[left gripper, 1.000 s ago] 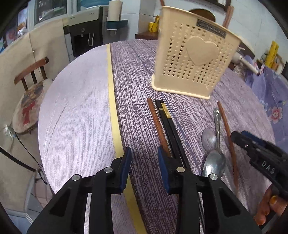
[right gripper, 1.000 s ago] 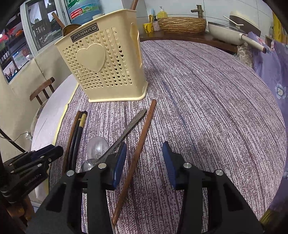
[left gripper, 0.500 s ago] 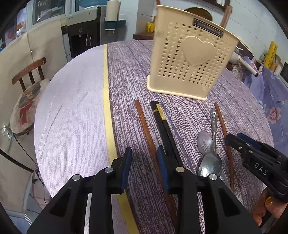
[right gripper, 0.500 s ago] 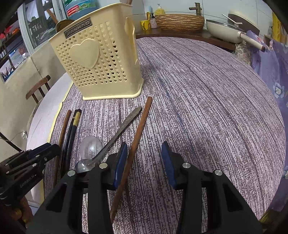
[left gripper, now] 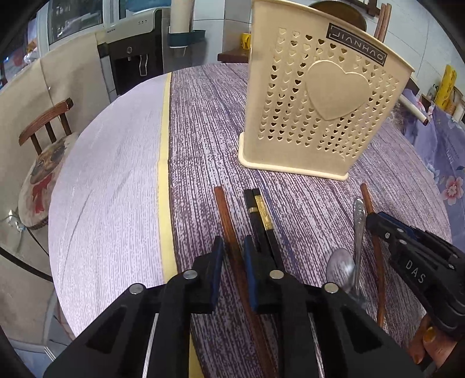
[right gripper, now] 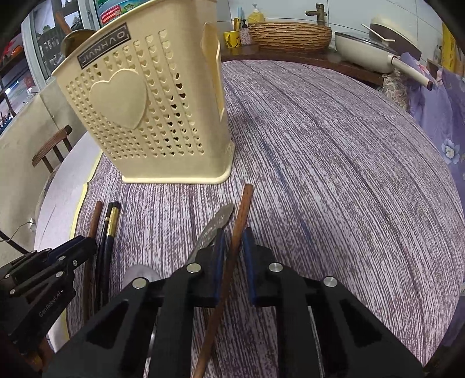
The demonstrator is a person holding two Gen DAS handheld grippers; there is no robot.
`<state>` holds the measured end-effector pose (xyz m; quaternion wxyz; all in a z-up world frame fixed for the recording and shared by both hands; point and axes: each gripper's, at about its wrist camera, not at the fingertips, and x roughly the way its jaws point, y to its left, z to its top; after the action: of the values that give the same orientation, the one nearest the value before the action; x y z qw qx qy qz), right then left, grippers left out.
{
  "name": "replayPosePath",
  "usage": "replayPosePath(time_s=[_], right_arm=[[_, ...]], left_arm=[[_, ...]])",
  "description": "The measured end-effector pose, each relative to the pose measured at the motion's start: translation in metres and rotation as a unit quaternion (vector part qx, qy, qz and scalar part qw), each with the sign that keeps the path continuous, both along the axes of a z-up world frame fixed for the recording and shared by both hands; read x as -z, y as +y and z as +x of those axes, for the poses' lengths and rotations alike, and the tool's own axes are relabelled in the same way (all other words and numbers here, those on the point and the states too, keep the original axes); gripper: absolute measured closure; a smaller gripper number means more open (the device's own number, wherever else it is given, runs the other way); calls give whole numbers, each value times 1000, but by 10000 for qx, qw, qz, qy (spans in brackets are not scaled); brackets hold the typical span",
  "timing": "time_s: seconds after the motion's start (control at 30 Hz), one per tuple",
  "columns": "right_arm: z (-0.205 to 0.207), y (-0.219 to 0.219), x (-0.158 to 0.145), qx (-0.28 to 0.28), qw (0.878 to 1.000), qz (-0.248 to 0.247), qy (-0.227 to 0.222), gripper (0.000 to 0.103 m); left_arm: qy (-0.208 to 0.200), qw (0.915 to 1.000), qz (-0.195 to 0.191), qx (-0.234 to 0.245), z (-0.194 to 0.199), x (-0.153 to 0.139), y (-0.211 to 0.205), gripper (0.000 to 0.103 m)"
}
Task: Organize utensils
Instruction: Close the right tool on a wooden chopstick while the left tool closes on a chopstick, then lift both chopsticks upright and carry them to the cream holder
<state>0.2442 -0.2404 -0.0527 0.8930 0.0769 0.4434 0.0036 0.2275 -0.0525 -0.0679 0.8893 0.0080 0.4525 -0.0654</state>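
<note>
With both sets of jaws just closing, left gripper [left gripper: 233, 247] and right gripper [right gripper: 233, 239] each pinching a brown chopstick [left gripper: 225, 212] [right gripper: 242, 209] lying before the cream holder [left gripper: 316, 96], lift both level, clear of the spoons [left gripper: 341, 266].

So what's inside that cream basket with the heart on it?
Not much shows. Above the cream basket's rim, two brown stick tops poke out in the left view, and a rounded brown utensil top in the right. Its perforated walls hide everything lower down.
</note>
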Motion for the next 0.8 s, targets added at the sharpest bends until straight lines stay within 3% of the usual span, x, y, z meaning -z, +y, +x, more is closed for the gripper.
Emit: replayPosePath(time_s=[0.5, 0.8], right_arm=[[7, 2, 0, -23, 9999, -108, -4, 92], [6, -17, -1, 0, 9991, 419, -105, 93]], left_arm=[[39, 9999, 60, -94, 9, -2, -3, 94], [83, 9999, -95, -108, 17, -2, 3, 95]])
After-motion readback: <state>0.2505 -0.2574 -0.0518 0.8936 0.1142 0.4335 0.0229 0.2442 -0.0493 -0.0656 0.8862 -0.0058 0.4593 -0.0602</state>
